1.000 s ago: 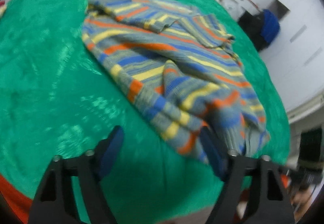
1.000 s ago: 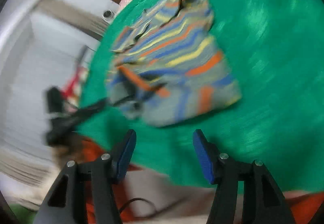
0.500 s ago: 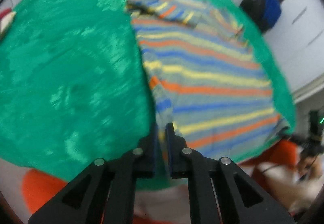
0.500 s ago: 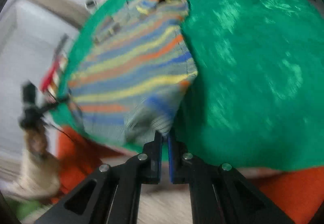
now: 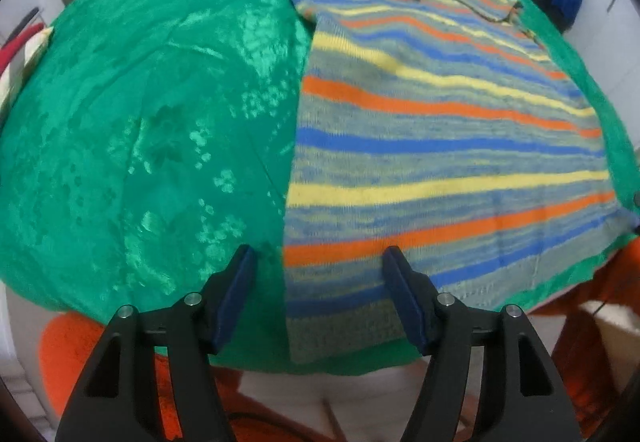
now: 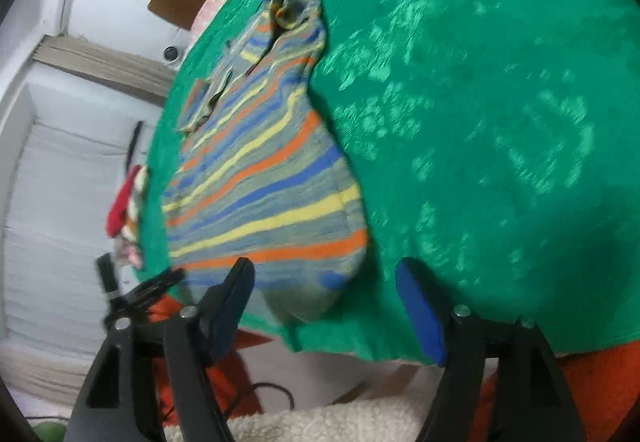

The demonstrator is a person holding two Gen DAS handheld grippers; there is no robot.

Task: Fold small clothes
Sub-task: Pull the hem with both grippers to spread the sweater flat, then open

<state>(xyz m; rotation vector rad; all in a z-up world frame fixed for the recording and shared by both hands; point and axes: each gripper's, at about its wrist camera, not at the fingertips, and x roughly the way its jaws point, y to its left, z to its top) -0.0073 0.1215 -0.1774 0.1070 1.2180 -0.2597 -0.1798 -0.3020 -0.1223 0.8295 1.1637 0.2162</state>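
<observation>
On my left wrist view, the left gripper (image 5: 316, 274) hangs over the near edge of the shiny green patterned cloth (image 5: 160, 122) that covers the surface. Its jaws are opening and stand wide, gripping nothing; the near left corner of the striped knitted sweater (image 5: 440, 130), grey-blue with orange, yellow and blue bands, lies flat between the blue pads (image 5: 236, 294), not pressed by them. The sweater is spread from the near edge toward the far edge, sleeves bunched across its far end.

In my right wrist view, the right gripper (image 6: 332, 302) hovers at the same near edge, over the other bottom corner of the sweater (image 6: 264, 178). Its jaws are also opening, wide and empty, the hem corner lying just beyond the left pad (image 6: 228, 306).

I judge this knit soft, light and floppy. It will sag and stretch if lifted by one point, and it should slide easily on the glossy cloth. I would take it at both shoulders or both hem corners together, pinching the doubled edge so the layers travel together.
</observation>
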